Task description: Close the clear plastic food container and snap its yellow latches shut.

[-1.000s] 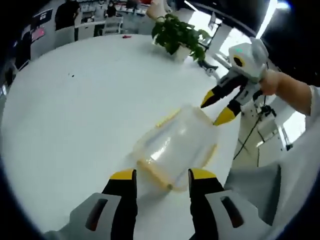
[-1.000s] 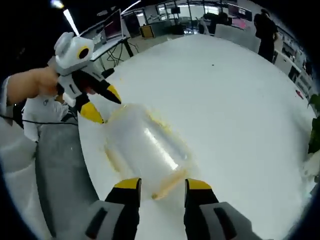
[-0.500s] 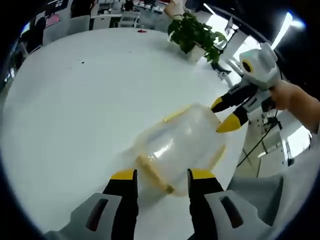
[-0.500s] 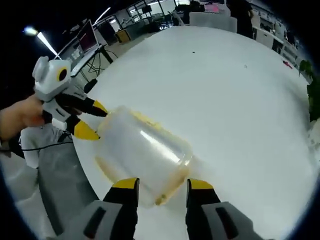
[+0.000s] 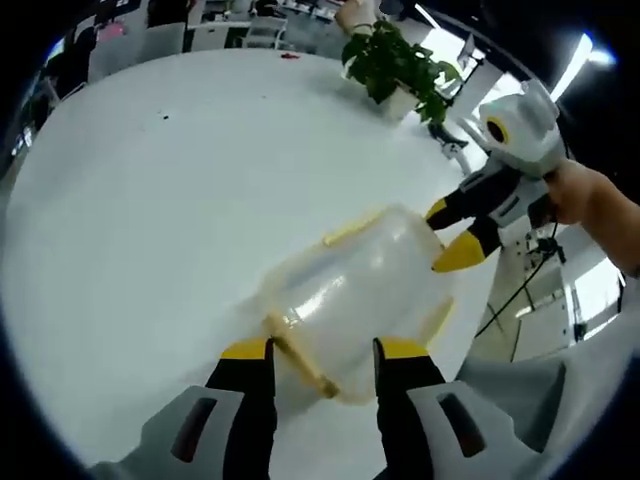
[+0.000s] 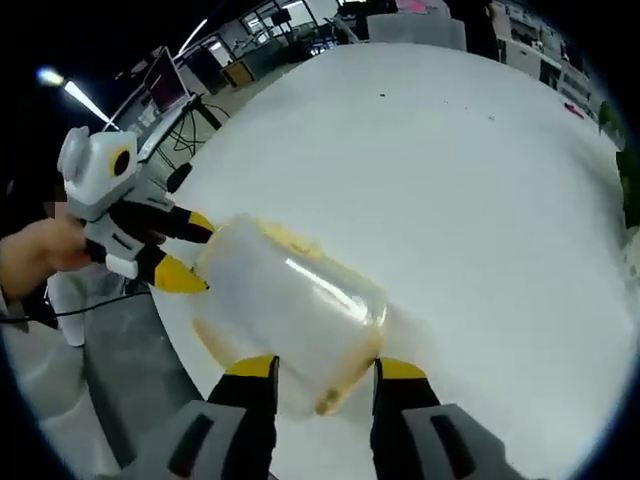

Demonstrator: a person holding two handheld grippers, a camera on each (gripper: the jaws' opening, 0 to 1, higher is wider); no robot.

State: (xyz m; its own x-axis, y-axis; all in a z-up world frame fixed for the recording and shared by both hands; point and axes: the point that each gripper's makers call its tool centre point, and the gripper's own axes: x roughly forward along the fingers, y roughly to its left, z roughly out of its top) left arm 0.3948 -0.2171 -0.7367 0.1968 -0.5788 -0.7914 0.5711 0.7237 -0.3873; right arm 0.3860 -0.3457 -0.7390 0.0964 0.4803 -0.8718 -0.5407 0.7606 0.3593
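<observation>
The clear plastic food container point(image 5: 352, 296) lies on the white round table point(image 5: 150, 200), with yellow latches along its sides and a yellow latch point(image 5: 298, 352) at its near end. My left gripper point(image 5: 322, 352) stands open, its yellow-tipped jaws on either side of that near end. My right gripper point(image 5: 448, 236) comes in from the right, open at the container's far end. In the right gripper view the container point(image 6: 290, 312) reaches down between the open jaws of my right gripper point(image 6: 325, 368), and the left gripper point(image 6: 192, 252) is open at its far-left end.
A potted green plant point(image 5: 395, 62) stands at the table's far edge. The table's rim point(image 6: 175, 345) runs close beside the container, with grey floor beyond it. Desks, chairs and monitors stand in the background. A person's hand point(image 5: 590, 200) holds the right gripper.
Both grippers have closed in on the container from opposite ends. Its ends now sit further in between each pair of jaws. The jaws have stayed open.
</observation>
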